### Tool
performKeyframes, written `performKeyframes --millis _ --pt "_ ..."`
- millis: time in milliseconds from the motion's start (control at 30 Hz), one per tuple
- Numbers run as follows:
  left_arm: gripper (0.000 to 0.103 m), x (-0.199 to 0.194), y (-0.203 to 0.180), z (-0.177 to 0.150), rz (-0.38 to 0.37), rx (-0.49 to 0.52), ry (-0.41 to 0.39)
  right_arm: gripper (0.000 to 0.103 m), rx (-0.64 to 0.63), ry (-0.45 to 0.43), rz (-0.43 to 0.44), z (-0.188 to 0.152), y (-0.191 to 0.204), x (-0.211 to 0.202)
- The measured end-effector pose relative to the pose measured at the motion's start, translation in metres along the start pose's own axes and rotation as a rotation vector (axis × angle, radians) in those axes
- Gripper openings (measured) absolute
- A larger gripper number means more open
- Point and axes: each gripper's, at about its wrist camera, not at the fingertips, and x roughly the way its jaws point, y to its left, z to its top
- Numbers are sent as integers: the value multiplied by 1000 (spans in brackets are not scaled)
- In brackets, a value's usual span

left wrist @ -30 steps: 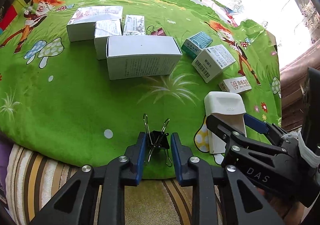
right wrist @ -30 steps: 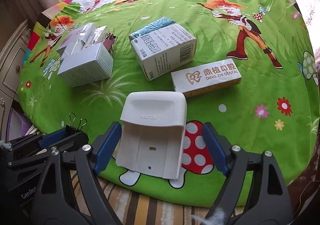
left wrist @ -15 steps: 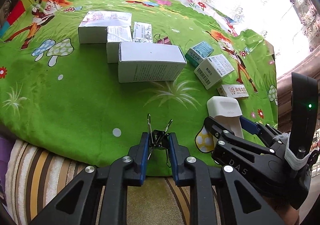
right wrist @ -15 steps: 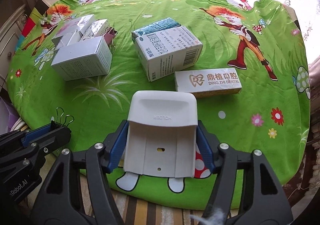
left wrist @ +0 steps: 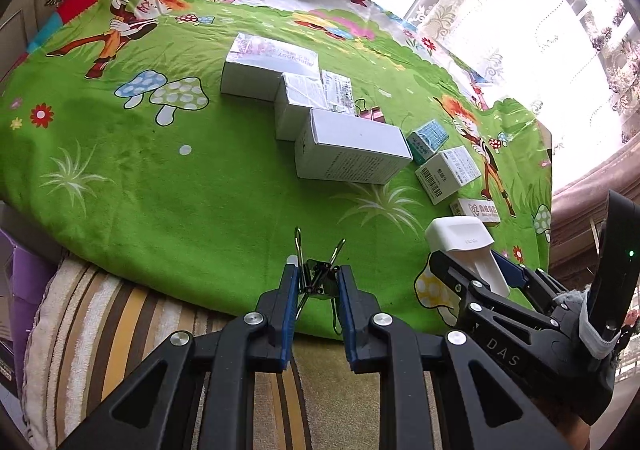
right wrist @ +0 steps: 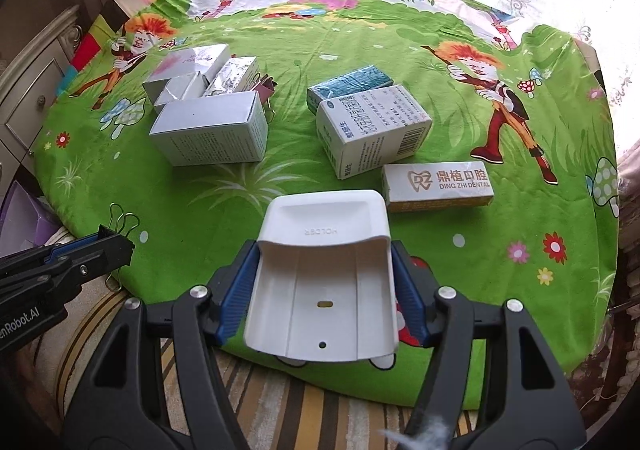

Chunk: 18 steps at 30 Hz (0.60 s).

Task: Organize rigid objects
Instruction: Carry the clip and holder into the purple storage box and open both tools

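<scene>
- The white moulded-plastic holder point(right wrist: 326, 282), an open tray with a curved hood, sits between the right gripper point(right wrist: 325, 290)'s blue pads, which press on its two side walls; it hangs over the near edge of the green cartoon-print cloth point(right wrist: 192, 218), apparently clear of it.
- It looks light and stiff, with smooth walls that may slip; the straight side walls, as taken now, seem the safest hold, since the thin hood could flex.
- The small black binder clip with wire handles point(left wrist: 318, 278) is pinched between the left gripper point(left wrist: 316, 284)'s nearly closed fingers, left of the holder, over the same near edge.
- The clip is light, hard and springy; its folded body gives a firmer purchase than the loose wire loops, which would swivel.
- Beyond the holder lies a flat white-and-yellow dental box point(right wrist: 438, 186), just past it a white medicine carton with a barcode point(right wrist: 372, 130), touching a teal box point(right wrist: 350, 84).
- Further left of the holder, a cluster of white and silvery cartons point(right wrist: 208, 126) lies packed together with a pink binder clip point(right wrist: 266, 88) against it.
- A striped towel point(right wrist: 280, 402) lies beneath the cloth's near edge.
</scene>
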Motion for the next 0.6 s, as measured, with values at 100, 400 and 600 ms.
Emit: performKeyframes --millis 100,400,600 --pt "20 -7 9 0 -2 -26 -14 68 -12 -9 21 0 10 -5" --pt "20 -31 36 -1 -4 -89 -71 68 -51 -25 62 1 35 -16" --pt "20 -45 60 -1 0 -141 -105 68 -105 -24 92 1 63 -21"
